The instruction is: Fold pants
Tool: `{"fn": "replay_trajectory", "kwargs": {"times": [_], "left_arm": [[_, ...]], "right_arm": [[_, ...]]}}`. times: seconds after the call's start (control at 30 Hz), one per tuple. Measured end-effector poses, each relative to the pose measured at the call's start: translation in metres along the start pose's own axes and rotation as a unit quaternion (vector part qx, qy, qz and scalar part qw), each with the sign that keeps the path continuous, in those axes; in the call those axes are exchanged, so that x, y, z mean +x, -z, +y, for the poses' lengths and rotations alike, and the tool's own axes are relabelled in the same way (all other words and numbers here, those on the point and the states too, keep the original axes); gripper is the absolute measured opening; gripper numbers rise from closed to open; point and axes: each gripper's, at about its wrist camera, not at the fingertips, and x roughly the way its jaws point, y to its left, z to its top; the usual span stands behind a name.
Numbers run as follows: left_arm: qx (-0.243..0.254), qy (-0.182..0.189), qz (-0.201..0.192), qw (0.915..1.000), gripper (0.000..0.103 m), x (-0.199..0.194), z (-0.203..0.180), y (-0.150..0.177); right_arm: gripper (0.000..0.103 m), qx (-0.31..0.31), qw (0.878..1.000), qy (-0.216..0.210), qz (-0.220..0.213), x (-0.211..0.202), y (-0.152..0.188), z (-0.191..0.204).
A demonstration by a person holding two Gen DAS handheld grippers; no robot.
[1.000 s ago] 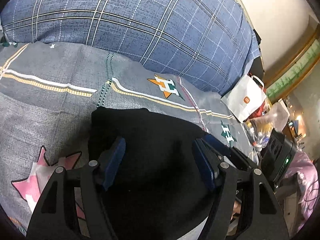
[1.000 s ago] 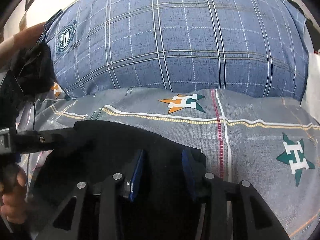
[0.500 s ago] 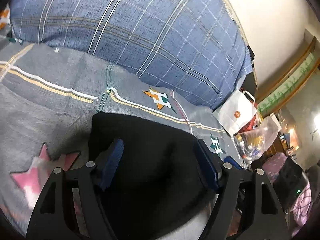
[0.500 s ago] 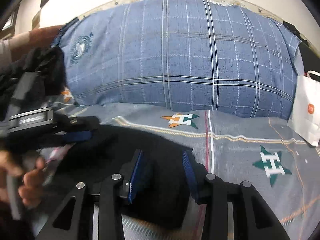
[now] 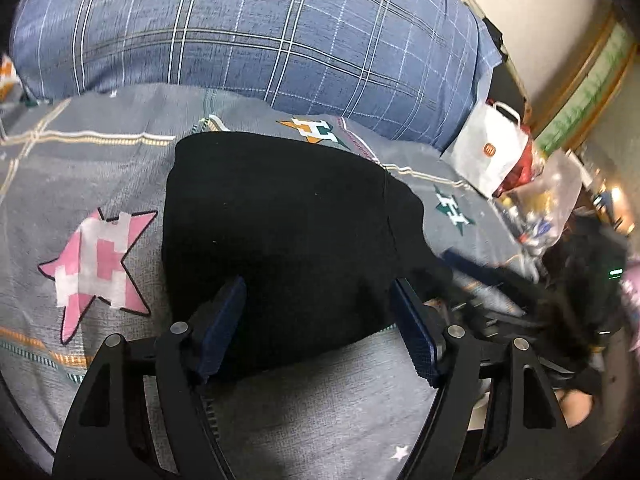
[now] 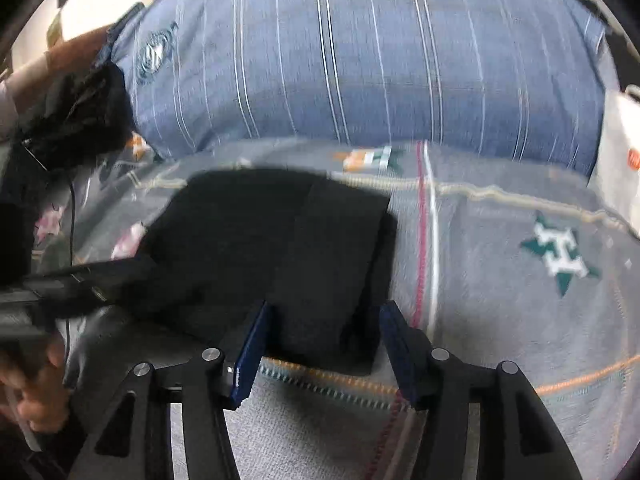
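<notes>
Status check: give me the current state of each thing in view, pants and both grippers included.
Black fabric pants: folded into a compact block, lying flat on the grey patterned bedsheet.
Left gripper: open, gripping nothing.
Right gripper: open, gripping nothing.
White paper shopping bag: upright beside the blue plaid pillow.

black pants (image 5: 280, 224), blue plaid pillow (image 5: 256, 32), grey star-print sheet (image 5: 80, 160)
</notes>
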Motion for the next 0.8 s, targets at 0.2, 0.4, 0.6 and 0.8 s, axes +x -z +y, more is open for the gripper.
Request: {"fn": "replay_trajectory", "kwargs": {"times": [0.2, 0.4, 0.6, 0.8], "left_arm": [[-0.006, 0.001, -0.006, 1.0000, 0.075, 0.001, 0.004, 0.002], [-0.006, -0.001, -0.008, 0.9999, 0.078, 0.002, 0.001, 0.001], [0.020, -0.021, -0.019, 0.9994, 0.087, 0.007, -0.011, 0.005], [0.025, -0.041, -0.024, 0.9986, 0.087, 0.010, -0.015, 0.007]], "right_arm": [[0.053, 0.020, 0.990, 0.128, -0.057, -0.041, 0.010, 0.000], [0.053, 0.022, 0.984, 0.174, 0.013, -0.017, 0.014, -0.008], [0.053, 0.044, 0.979, 0.198, 0.032, -0.011, 0.016, -0.016], [0.053, 0.082, 0.978, 0.191, 0.029, -0.009, 0.016, -0.024]]}}
